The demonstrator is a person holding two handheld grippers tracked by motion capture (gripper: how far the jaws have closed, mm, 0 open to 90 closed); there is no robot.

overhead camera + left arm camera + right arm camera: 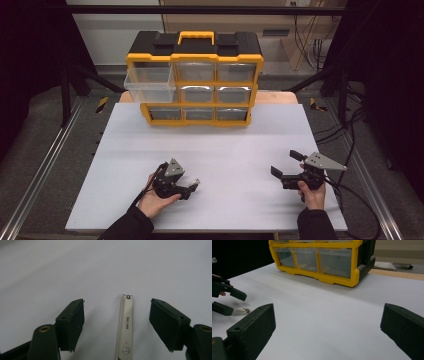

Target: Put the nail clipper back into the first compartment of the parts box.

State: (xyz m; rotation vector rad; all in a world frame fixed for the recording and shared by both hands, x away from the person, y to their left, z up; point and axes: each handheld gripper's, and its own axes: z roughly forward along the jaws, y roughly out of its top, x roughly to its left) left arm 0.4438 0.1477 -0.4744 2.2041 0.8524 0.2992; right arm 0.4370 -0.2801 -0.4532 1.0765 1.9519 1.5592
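Note:
A slim white nail clipper [126, 327] with a small cat print lies flat on the white tabletop [225, 145]. My left gripper [117, 302] is open, one jaw on each side of the clipper and neither touching it. From above, the clipper [194, 183] sits at the tip of the left gripper [191, 187], near the table's front left. My right gripper [285, 162] is open at the front right with nothing between its jaws [328, 307]. In the right gripper view, the left gripper [233, 302] and the clipper [240, 311] are at the far left.
A yellow and black organizer box [195, 75] with clear drawers stands at the table's back edge. Its upper left drawer [150, 82] is pulled out toward me. The box [322, 260] is ahead of the right gripper. Cables trail off the table's right side.

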